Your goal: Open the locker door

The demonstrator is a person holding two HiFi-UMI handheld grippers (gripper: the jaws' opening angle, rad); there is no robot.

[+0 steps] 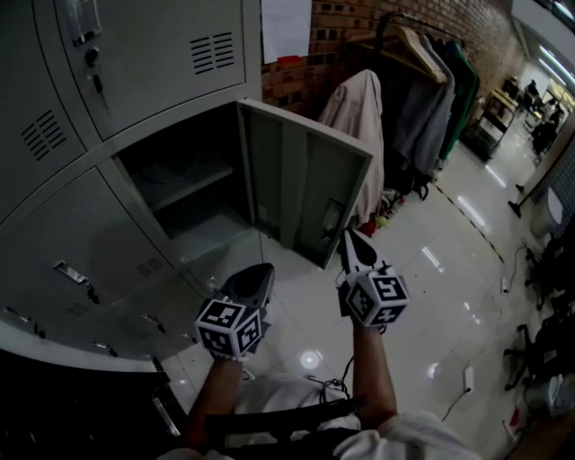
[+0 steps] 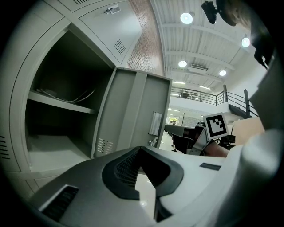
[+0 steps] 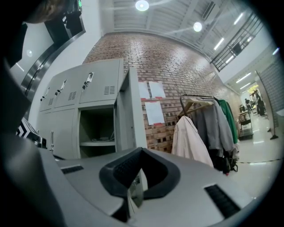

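Grey sheet metal makes up the locker door [image 1: 301, 180], which stands swung wide open on the right side of its compartment in the locker [image 1: 54, 225]. Its long axis runs upright. The hinged edge sits against the locker front, and the free edge points out into the room, toward the person. The ribbed inner face is turned toward the dark compartment, where a shelf [image 1: 184, 184] crosses at mid-height. In the right gripper view the door [image 3: 131, 115] shows nearly edge-on.

The right tongs [image 1: 349, 235] are pressed together, their tip just beside the lower part of the door's free edge, near the small latch plate. I cannot tell whether the tip touches the metal. In the right gripper view [image 3: 142, 150] the dark pads meet at the tip, with the door's edge showing behind them.

The left tongs [image 1: 266, 268] hang lower and to the left, below the open compartment and apart from the door. Their jaws are also together and hold nothing, as the left gripper view [image 2: 141, 150] shows.

Beyond the door are a brick wall [image 1: 346, 27], coats [image 1: 422, 81] on a rack, and a glossy tiled floor [image 1: 449, 269].
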